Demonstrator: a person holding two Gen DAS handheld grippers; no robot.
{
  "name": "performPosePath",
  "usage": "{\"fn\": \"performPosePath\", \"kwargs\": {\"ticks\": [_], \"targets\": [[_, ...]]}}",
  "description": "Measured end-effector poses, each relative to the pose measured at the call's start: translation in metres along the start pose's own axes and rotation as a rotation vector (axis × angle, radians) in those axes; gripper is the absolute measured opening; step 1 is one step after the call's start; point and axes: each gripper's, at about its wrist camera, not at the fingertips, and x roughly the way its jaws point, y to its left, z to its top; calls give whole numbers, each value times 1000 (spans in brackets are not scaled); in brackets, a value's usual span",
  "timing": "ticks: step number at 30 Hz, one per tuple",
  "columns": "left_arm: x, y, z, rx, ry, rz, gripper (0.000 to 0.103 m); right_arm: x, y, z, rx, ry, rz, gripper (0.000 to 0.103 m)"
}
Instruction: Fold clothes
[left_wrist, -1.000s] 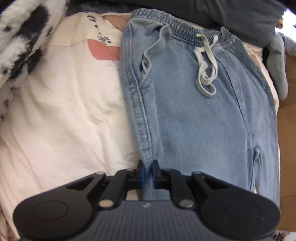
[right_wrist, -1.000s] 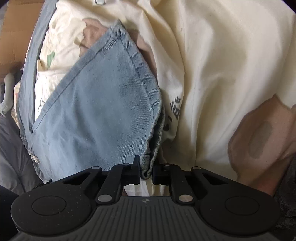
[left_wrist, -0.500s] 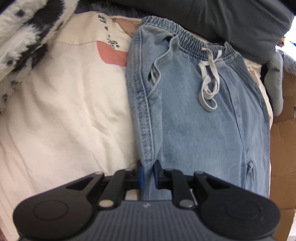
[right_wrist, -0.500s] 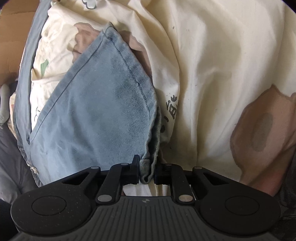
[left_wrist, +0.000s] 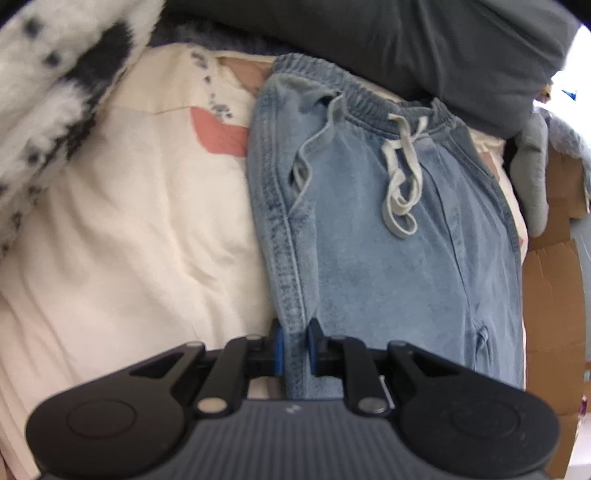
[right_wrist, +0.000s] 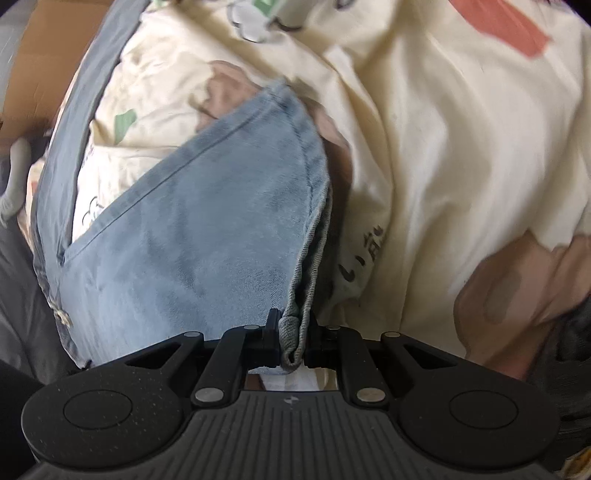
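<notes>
Light blue jeans (left_wrist: 388, 258) with an elastic waistband and a white drawstring (left_wrist: 400, 184) lie on the bed, waistband at the far end. My left gripper (left_wrist: 294, 341) is shut on their left side seam, the blue pads pressing the denim. In the right wrist view a trouser leg (right_wrist: 207, 240) hangs lifted off the cover, doubled at its hem (right_wrist: 291, 328). My right gripper (right_wrist: 291, 338) pinches that hem, and its jaws are closing on the bunched denim between them.
A cream printed bedcover (left_wrist: 129, 240) lies under the jeans and fills the right wrist view (right_wrist: 461, 147). A black-and-white fluffy blanket (left_wrist: 48, 92) sits far left, dark grey cloth (left_wrist: 406, 44) at the back. Cardboard (left_wrist: 546, 295) borders the right edge.
The right gripper has risen with the hem, and more bedcover print shows at the top. In the left wrist view the waistband has slid lower and rightward; the grip is unchanged.
</notes>
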Motion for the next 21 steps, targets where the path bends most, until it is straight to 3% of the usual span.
{"fn": "performPosePath", "kwargs": {"ticks": [11, 14, 21], "targets": [[-5, -2, 6, -1, -6, -42, 10, -49, 27, 26, -75, -43, 12, 9], [-9, -15, 10, 8, 2, -24, 8, -61, 36, 33, -86, -73, 22, 9], [-30, -62, 29, 56, -11, -93, 5, -97, 60, 50, -102, -171, 70, 9]]}}
